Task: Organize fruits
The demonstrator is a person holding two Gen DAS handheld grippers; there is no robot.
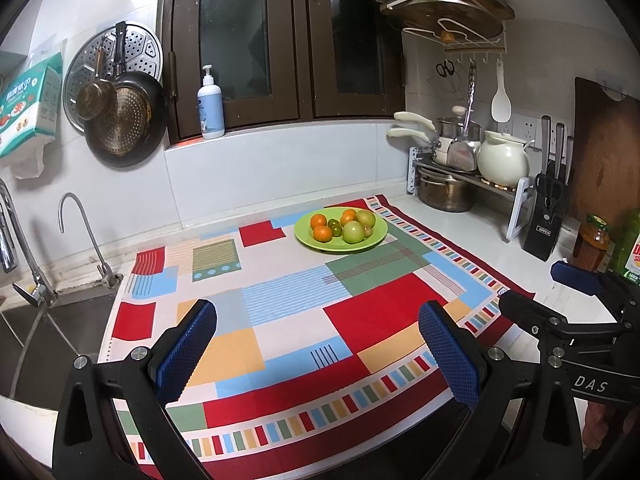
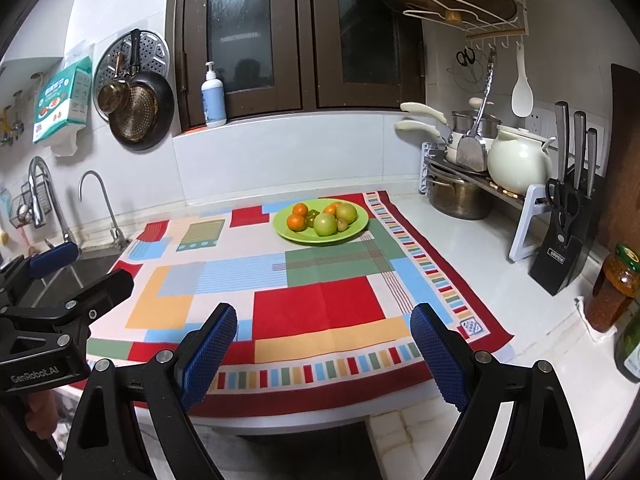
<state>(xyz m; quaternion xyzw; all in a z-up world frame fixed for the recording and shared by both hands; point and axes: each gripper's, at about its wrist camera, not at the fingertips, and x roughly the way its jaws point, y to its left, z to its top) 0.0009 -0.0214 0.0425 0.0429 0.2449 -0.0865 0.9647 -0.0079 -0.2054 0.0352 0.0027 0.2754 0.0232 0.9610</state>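
A green plate (image 1: 304, 230) (image 2: 360, 222) stands at the far side of a colourful patchwork cloth (image 1: 280, 320) (image 2: 320, 304). It holds three orange mandarins (image 1: 322, 233) (image 2: 296, 222), two large green fruits (image 1: 353, 232) (image 2: 325, 224) and small dark green ones (image 1: 335, 229). My left gripper (image 1: 316, 328) is open and empty above the near part of the cloth. My right gripper (image 2: 324, 332) is open and empty near the cloth's front edge. Each gripper shows at the edge of the other's view.
A sink with taps (image 1: 92, 236) (image 2: 100, 208) lies to the left. A pot rack (image 1: 460, 168) (image 2: 480, 176), a white kettle (image 2: 520, 160), a knife block (image 1: 548, 220) (image 2: 564, 240) and jars (image 2: 616, 288) stand at the right. Pans (image 1: 120, 120) hang on the wall.
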